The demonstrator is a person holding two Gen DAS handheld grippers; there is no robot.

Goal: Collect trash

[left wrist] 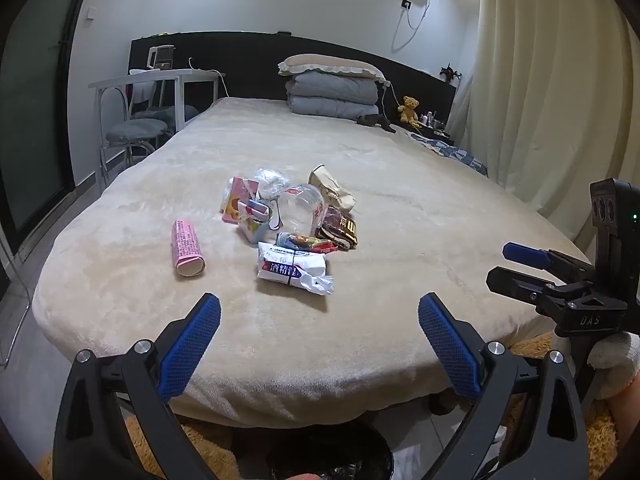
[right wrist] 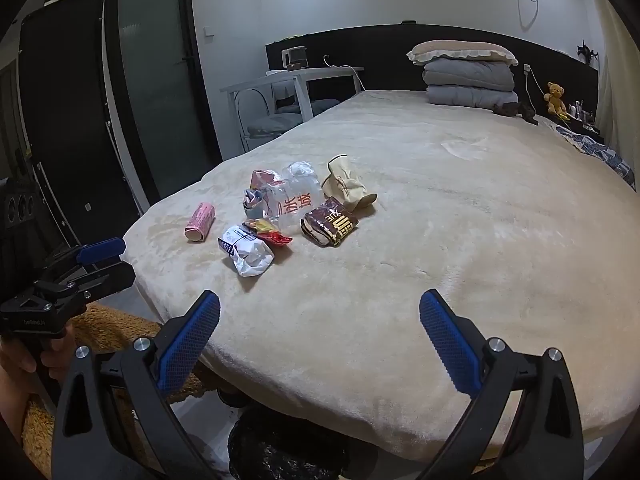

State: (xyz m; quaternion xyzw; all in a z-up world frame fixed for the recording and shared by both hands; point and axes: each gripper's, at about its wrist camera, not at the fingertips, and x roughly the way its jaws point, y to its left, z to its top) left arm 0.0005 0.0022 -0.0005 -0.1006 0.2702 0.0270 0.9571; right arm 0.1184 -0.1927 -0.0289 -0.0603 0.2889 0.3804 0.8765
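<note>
Fingers apart on left gripper [left wrist: 319, 314] & right gripper [right wrist: 320, 312]; 1 pink tube [left wrist: 187, 248], 1 brown wrapper [right wrist: 330, 221].

Quick count of the trash on the bed [left wrist: 400, 208]: one pink tube [left wrist: 187, 248], one white wrapper [left wrist: 294, 270], one brown packet [left wrist: 338, 230], one clear plastic bottle [left wrist: 300, 210], one beige pouch [left wrist: 332, 188], one small red-yellow wrapper [right wrist: 269, 231]. Plus two folded quilts [left wrist: 333, 94], one pillow [left wrist: 330, 66], one teddy bear [left wrist: 409, 109].
</note>
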